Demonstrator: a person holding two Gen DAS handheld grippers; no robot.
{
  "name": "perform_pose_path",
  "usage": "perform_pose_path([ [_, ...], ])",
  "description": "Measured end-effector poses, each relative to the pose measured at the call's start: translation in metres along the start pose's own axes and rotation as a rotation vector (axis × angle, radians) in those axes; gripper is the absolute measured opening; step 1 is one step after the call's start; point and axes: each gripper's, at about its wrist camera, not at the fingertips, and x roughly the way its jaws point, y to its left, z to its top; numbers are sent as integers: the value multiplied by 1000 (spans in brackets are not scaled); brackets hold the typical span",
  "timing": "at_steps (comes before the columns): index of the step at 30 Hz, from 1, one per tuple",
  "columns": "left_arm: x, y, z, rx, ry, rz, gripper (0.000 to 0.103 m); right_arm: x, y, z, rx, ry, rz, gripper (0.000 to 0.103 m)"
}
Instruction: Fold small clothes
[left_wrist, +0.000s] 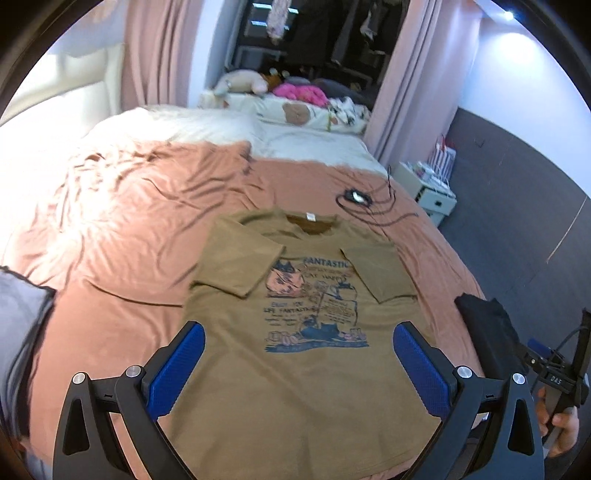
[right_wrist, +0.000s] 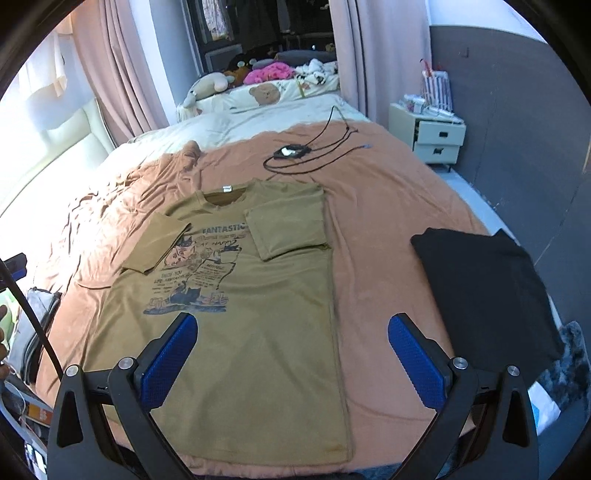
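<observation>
An olive-brown T-shirt with a blue and pink print lies flat and face up on the bed, both short sleeves folded in over the chest. In the right wrist view the same T-shirt fills the middle, collar pointing away. My left gripper hangs open above the shirt's lower half, nothing between its blue pads. My right gripper is open too, wide, above the shirt's right edge near the hem. The right gripper's body, held by a hand, shows at the right edge of the left wrist view.
A folded black garment lies on the bed to the right of the shirt. A black cable with a white device sits beyond the collar. The salmon sheet covers the bed; pillows and soft toys are at the far end. A white nightstand stands right.
</observation>
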Motion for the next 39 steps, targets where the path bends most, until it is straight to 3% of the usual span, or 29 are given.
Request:
perform_pose_path([
  [7, -51, 8, -26, 7, -88, 18, 103, -36, 11, -28, -33, -62, 23, 103],
  [12, -76, 17, -48, 33, -112, 40, 103, -58, 21, -60, -102, -147, -30, 103],
  [18, -101, 34, -74, 20, -140, -2, 103, -57, 15, -90, -101, -65, 16, 103],
  [22, -113, 48, -91, -6, -151, -4, 103, -65, 2, -101, -86, -87, 49, 103],
  [33, -96, 79, -137, -61, -104, -2, 103, -73, -19, -130, -46, -67, 45, 103],
  [39, -72, 103, -162, -97, -57, -13, 103, -58, -31, -140, -11, -40, 53, 103],
])
